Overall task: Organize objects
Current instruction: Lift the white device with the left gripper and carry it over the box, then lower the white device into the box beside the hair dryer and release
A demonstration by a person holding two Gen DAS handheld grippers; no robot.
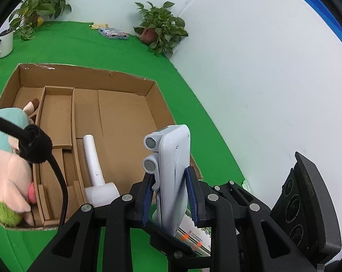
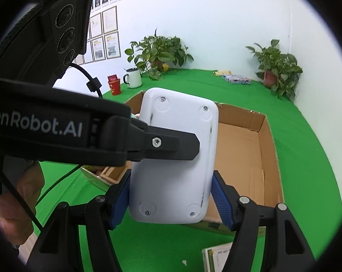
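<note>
A white plastic device (image 1: 174,170) with two grey round knobs is held in the air above the near right edge of an open cardboard box (image 1: 116,113). My left gripper (image 1: 171,195) is shut on its narrow sides. In the right wrist view the device's flat white back (image 2: 173,158) with four screws fills the middle. My right gripper (image 2: 172,195) has its blue pads on both sides of the device's lower end. The left gripper's finger (image 2: 171,146) lies across the device.
The box holds cardboard dividers, a white hair dryer (image 1: 96,170) and a plush toy (image 1: 10,163). A white mug (image 2: 133,78), red cup (image 2: 114,86), two potted plants (image 2: 277,68) and small packets (image 2: 236,78) stand at the back. A printed box (image 2: 218,258) lies near.
</note>
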